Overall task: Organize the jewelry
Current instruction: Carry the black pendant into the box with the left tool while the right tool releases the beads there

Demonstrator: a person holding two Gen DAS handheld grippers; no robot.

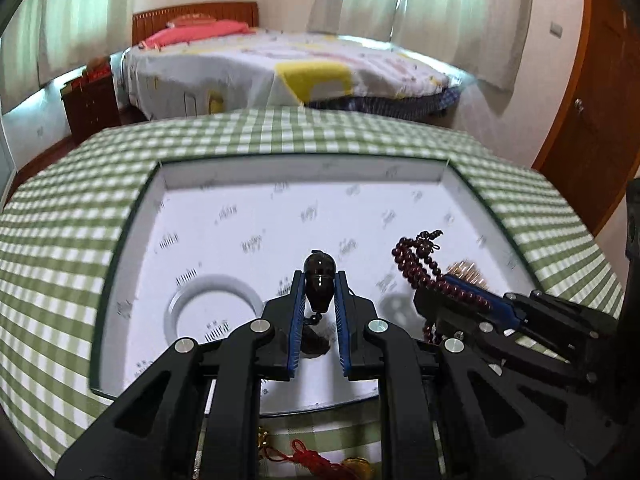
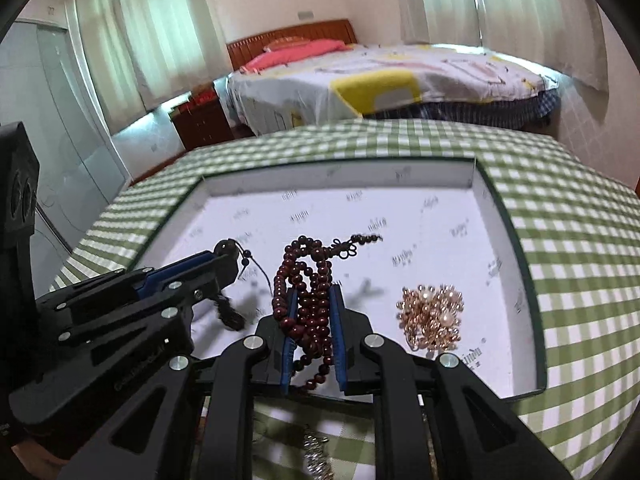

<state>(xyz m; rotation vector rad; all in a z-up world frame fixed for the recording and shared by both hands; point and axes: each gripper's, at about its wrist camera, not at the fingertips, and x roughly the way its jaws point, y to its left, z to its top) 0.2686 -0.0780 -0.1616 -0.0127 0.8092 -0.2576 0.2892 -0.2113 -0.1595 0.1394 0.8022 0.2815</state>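
Observation:
My left gripper [image 1: 319, 276] is shut on a dark oval pendant [image 1: 319, 286] with a cord and a dark tassel [image 1: 314, 340] hanging below it, over the white tray [image 1: 132, 216]. In the right wrist view the same left gripper [image 2: 224, 258] comes in from the left with the pendant [image 2: 225, 247] at its tip. My right gripper [image 2: 313, 292] is shut on a bunched string of dark red beads [image 2: 310, 276], also over the tray [image 2: 516, 248]. That right gripper [image 1: 452, 280] with the red beads [image 1: 420, 258] appears at the right of the left wrist view. A gold chain pile [image 2: 432, 316] lies in the tray.
The tray sits on a table with a green checked cloth [image 1: 60, 248]. A round hollow [image 1: 212, 304] is sunk in the tray's left part. A red cord with gold pieces [image 1: 308, 458] lies on the cloth near me. Behind stand a bed [image 1: 280, 68] and a wooden door [image 1: 592, 120].

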